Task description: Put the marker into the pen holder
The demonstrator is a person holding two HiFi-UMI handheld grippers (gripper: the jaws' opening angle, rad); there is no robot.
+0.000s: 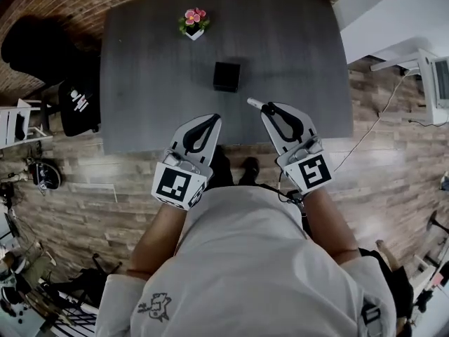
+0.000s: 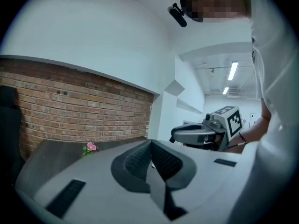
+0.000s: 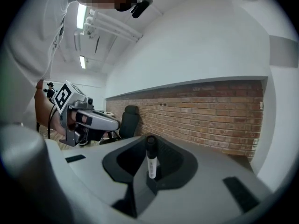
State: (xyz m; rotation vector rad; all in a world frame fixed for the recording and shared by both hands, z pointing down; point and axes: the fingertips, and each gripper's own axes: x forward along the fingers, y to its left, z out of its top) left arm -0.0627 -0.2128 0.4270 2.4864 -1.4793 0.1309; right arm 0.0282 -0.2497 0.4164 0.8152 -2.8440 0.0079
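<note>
The pen holder, a small black cube, stands near the middle of the dark grey table. My right gripper hovers over the table's near edge, right of the holder, shut on a white marker whose end pokes out toward the holder. In the right gripper view the marker stands upright with its black cap on top, between the jaws of the right gripper. My left gripper hangs beside it at the near edge, shut with nothing in it; its pads meet.
A small white pot of pink flowers sits at the table's far side. A black chair stands left of the table, and a white desk with a monitor to the right. A brick wall runs behind the table.
</note>
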